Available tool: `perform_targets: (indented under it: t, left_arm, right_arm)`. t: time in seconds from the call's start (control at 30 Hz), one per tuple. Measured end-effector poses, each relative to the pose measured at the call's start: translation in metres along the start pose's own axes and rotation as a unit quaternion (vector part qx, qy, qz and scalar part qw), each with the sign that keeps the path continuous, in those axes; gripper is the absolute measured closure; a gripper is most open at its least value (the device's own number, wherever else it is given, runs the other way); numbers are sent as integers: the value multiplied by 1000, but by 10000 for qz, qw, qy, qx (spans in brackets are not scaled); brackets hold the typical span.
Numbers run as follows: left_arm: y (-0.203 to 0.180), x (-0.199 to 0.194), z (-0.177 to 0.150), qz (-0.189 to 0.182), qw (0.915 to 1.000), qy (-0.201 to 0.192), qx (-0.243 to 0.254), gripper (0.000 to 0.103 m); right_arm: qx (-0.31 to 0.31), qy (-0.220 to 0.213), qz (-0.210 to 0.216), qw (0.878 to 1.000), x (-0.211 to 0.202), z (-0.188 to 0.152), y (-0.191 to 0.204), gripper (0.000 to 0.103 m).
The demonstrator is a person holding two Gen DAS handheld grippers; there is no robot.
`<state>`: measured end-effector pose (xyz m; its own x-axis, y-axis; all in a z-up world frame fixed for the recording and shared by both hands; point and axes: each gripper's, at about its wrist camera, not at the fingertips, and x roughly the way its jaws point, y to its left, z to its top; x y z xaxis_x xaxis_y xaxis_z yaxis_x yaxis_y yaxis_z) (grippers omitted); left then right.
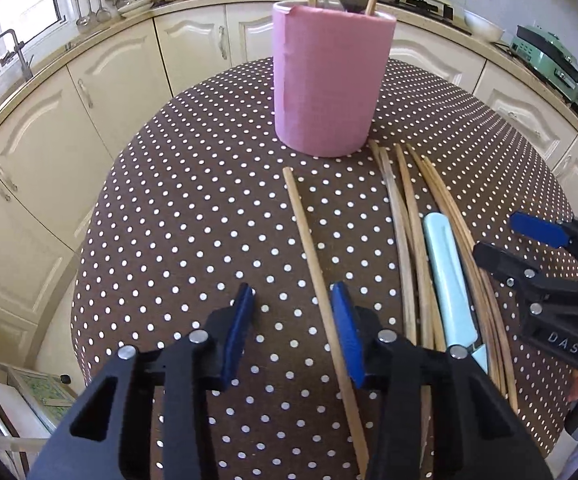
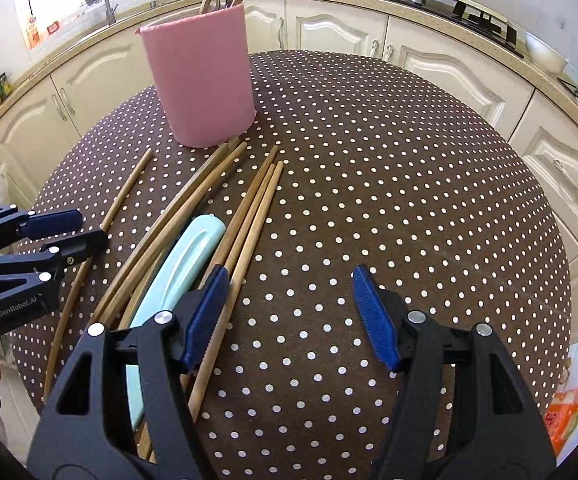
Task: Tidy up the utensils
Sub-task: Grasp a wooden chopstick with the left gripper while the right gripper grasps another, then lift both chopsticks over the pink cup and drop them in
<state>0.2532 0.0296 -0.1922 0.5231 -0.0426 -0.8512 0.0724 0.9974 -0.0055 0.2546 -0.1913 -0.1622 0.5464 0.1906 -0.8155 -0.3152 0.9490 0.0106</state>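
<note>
Left gripper point(image 1: 293, 332) straddles one lone chopstick point(image 1: 309, 248).

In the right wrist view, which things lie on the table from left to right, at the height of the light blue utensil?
Left claw → single chopstick → two chopsticks lying together → light blue utensil → three chopsticks → bare dotted tablecloth.

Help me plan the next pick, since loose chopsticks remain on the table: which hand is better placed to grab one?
Left, probably. The left gripper already straddles the lone chopstick, lying apart from the pile. The right gripper stands open over bare tablecloth, beside the bundle.
</note>
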Motion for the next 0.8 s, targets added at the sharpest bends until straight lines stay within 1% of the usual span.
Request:
perform_targets:
  t: [0.03,0.1,0.13,0.23,0.27,0.3,0.33,0.37,0.4,0.43,0.47,0.53,0.63,0.7,0.73,0.8]
  left_arm:
    - [-2,3,-1,2,10000,-1,-11,65]
    - [1,2,0,-2,10000,-3,-70,71]
    - [2,2,0,-3,10000,0,-90,73]
    - [5,4,3,16,9999,39,-151,79]
    - [6,4,4,31,9998,54,-172,83]
    - [6,5,6,24,9998,72,-190,89]
    - [6,6,7,-13,9997,90,-210,92]
    - [7,6,8,-41,9997,101,-236,95]
    - [8,7,9,-71,9995,111,-271,96]
    - [9,7,10,-129,9994,117,-313,97]
    - [10,7,10,-226,9990,118,-370,98]
    - [14,6,11,-446,9976,88,-532,98]
    - [16,-3,10,-670,9955,-162,-653,98]
    - [16,-11,11,-882,9929,-346,-726,98]
    - [16,-15,11,-929,9920,-421,-741,98]
    - [15,-27,11,-1040,9894,-697,-735,98]
  right_arm:
    - [-12,24,-13,10000,0,0,-1,39]
    - [-34,97,-37,9999,2,-1,-3,39]
    - [-31,120,-19,9999,2,-1,-2,39]
    - [-156,310,-33,9994,6,1,2,41]
    - [-221,348,-7,9991,7,3,4,46]
    - [-252,409,83,9988,8,6,5,57]
    - [-305,489,156,9982,9,10,6,64]
    - [-342,542,166,9978,10,13,6,77]
    - [-350,605,183,9974,11,15,5,81]
    - [-328,652,230,9971,12,18,2,88]
    - [-277,693,307,9967,13,21,-2,91]
    - [-149,727,443,9963,15,26,-12,96]
    - [74,675,672,9954,14,27,-24,97]
    - [166,565,755,9954,9,26,-30,97]
    - [220,477,840,9951,6,25,-33,97]
    - [325,297,968,9943,-2,22,-35,97]
